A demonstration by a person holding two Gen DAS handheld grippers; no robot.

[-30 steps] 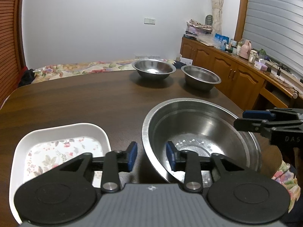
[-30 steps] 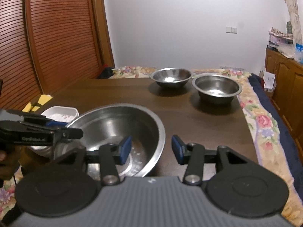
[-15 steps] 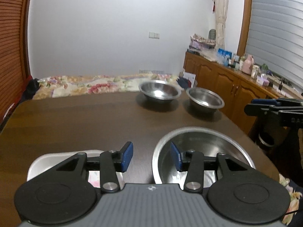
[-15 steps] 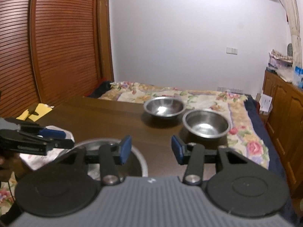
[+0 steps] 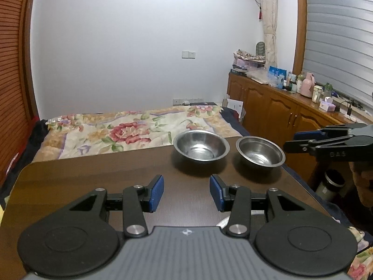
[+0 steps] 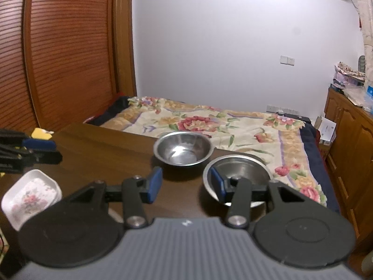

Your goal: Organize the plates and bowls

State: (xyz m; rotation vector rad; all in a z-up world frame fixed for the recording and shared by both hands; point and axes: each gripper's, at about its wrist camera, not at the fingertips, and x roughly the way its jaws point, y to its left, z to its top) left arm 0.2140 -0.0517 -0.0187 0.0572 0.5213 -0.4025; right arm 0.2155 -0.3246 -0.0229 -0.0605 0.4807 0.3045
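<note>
Two steel bowls are seen standing upright, mouths up, side by side near the far edge of the dark wooden table. The left bowl and the right bowl are set just apart, the right one at the far right corner; being round, they show no long axis.

The left gripper is held above the bare table with its blue pads parted to a moderate gap and nothing between them; its jaws have just been opening. The right gripper is likewise parted, gripping nothing, with its right pad overlapping the near rim of the right bowl in the picture; contact cannot be told.

Only in the right wrist view is a white square dish with a flower pattern shown, at the left edge of the table, with the left bowl beyond it. Only in the left wrist view is a sliver of a metal rim shown beneath the gripper body, and a wooden sideboard crowded with bottles along the right wall. A flowered bedspread is seen beyond the far edge in both views.
</note>
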